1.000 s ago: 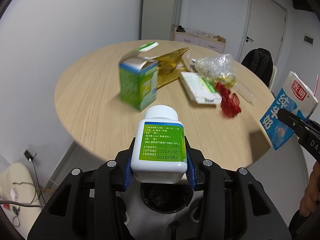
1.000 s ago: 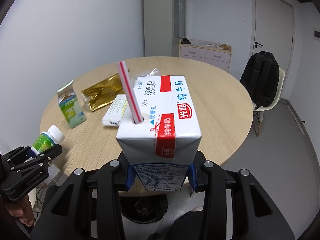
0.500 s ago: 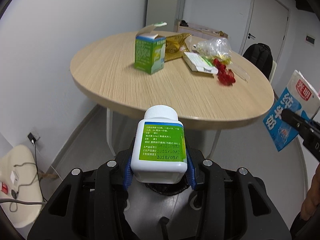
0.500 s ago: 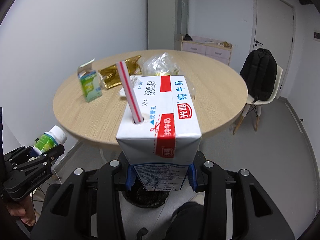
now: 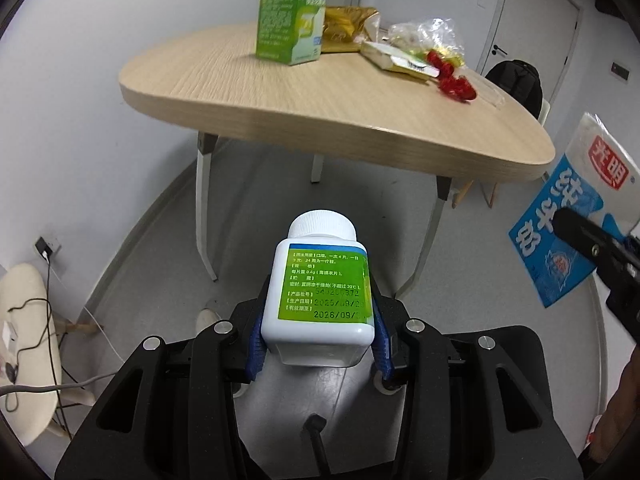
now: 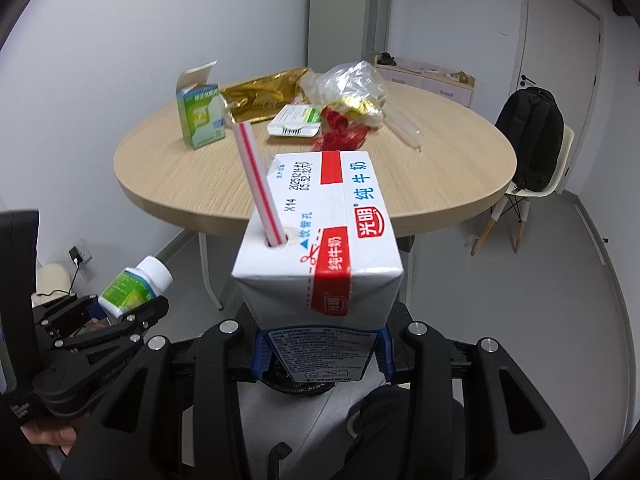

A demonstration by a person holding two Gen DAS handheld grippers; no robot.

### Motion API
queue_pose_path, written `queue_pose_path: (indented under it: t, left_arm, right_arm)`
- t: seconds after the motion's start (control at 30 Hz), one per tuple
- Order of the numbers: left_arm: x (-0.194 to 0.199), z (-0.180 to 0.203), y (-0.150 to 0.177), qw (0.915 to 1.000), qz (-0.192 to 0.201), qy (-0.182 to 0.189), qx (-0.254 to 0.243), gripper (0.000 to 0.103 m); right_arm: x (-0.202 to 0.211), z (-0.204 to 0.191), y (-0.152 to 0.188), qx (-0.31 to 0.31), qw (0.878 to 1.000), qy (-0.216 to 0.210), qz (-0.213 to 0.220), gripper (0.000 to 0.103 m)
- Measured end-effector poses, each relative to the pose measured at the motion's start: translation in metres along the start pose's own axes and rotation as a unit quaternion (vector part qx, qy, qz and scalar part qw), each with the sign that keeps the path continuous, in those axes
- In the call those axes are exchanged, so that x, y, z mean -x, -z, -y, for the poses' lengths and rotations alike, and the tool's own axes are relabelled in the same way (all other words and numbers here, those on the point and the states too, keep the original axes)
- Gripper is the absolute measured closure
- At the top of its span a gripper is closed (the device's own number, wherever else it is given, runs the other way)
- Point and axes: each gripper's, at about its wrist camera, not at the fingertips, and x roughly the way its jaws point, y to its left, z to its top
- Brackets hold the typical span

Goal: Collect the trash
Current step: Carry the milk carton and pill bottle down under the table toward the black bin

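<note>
One pill bottle (image 5: 323, 292) clamped between left gripper (image 5: 320, 344) pads, one milk carton (image 6: 320, 240) with straw (image 6: 256, 184) gripped by right gripper (image 6: 320, 354), both held off the table (image 6: 440, 168), one green box (image 5: 290, 26) left standing there.

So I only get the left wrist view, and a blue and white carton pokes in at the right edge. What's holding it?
Observer: The right tool. It clamps the carton at its base from both sides.
Operator: Is the carton still sealed?
Observer: No, a red-striped straw stands in a hole in its top.
Operator: Anything underneath it?
Observer: A dark round thing shows just below the carton. I can't tell what it is.
</note>
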Motion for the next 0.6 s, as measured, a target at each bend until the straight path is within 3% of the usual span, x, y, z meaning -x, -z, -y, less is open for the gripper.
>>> queue_pose_path:
  t: [0.33, 0.6]
  left_arm:
    - [-0.040, -0.001, 0.012, 0.9985, -0.007, -0.035, -0.042, 0.062]
    - [-0.077, -0.015, 0.009, 0.9985, -0.027, -0.040, -0.028, 0.062]
  right_arm:
    - [-0.042, -0.030, 0.030, 0.016, 0.999, -0.011, -0.027, 0.065]
    - [-0.089, -0.049, 0.043, 0.022, 0.998, -0.017, -0.051, 0.065]
